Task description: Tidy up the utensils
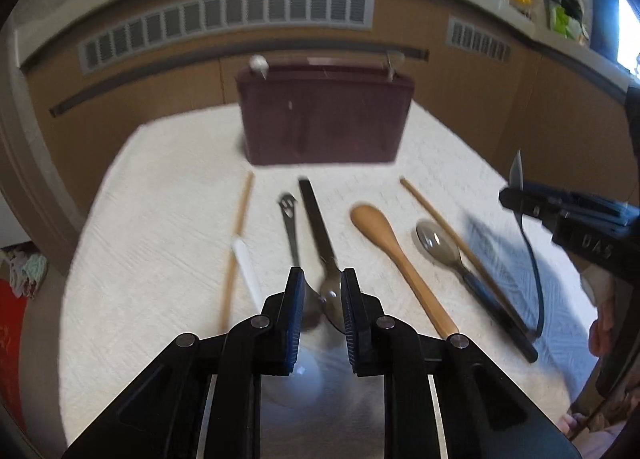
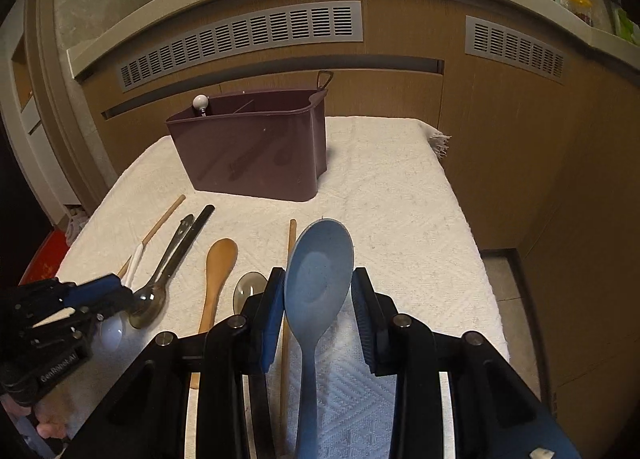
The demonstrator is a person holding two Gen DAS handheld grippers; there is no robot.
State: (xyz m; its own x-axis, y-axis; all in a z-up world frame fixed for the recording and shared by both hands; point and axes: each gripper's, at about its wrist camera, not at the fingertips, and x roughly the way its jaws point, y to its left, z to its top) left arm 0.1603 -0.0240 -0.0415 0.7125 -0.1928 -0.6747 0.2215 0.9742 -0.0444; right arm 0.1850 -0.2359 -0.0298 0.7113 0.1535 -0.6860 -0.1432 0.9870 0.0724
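A dark maroon utensil holder [image 1: 324,115] [image 2: 256,151] stands at the back of the white cloth. In front lie chopsticks [image 1: 238,243], a black-handled metal spoon [image 1: 320,247], a wooden spoon [image 1: 396,255] [image 2: 218,279], and a second metal spoon [image 1: 444,251]. My left gripper [image 1: 322,299] [image 2: 128,293] is open, its jaws on either side of the metal spoon's bowl [image 2: 148,303]. My right gripper [image 2: 318,299] [image 1: 520,195] holds a blue plastic spoon [image 2: 316,275] [image 1: 534,271], bowl up. The jaws look apart at the tips, so the grip is unclear.
A white-knobbed utensil [image 2: 200,103] stands in the holder's left compartment. A white utensil [image 1: 246,267] lies beside the left chopstick. Wooden cabinets with grey vents [image 2: 248,39] rise behind the table. The cloth's right edge [image 2: 472,243] drops to the floor.
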